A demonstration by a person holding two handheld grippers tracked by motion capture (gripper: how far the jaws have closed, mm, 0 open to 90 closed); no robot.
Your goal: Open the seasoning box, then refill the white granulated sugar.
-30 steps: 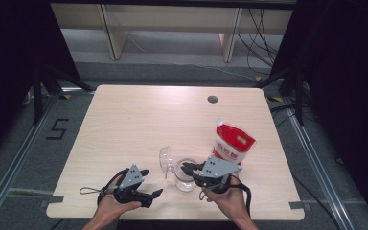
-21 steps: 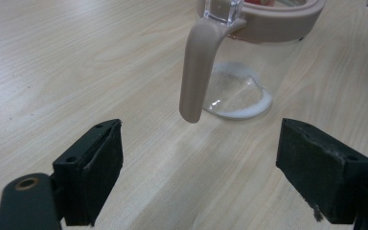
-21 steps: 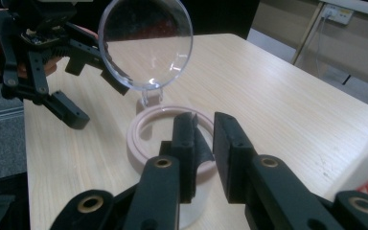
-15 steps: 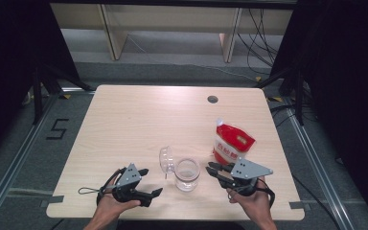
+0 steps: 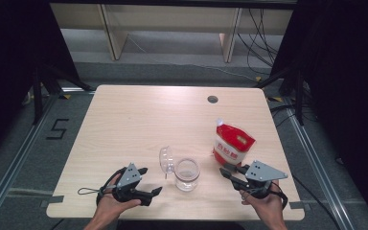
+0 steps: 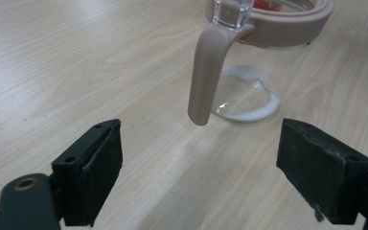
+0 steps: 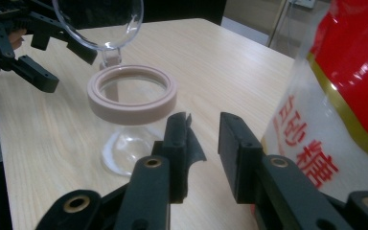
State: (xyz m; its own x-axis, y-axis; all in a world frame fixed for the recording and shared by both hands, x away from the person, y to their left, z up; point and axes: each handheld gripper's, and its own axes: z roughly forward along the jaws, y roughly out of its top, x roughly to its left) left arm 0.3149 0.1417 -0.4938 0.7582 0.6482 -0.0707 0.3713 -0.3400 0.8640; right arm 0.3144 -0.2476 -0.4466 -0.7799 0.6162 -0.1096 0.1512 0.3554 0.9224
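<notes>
Black tools (image 5: 148, 182) — grey triangular plates

A lab recording bay. Black curtains (image 5: 350, 96) flank a pale wooden bench (image 5: 139, 120). Floor rails (image 5: 19, 158), tape markings and loose cables (image 5: 258, 43) lie around it.

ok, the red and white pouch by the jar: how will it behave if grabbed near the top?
The pouch is probably floppy: soft film, standing slightly tilted, so it may fold. White contents fill its lower part, so likely bottom-heavy. Glossy film could slip between pads.

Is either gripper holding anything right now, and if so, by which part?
Nothing is held. The left gripper is open short of the jar; the right gripper, just opening, has nothing between its jaws.
</notes>
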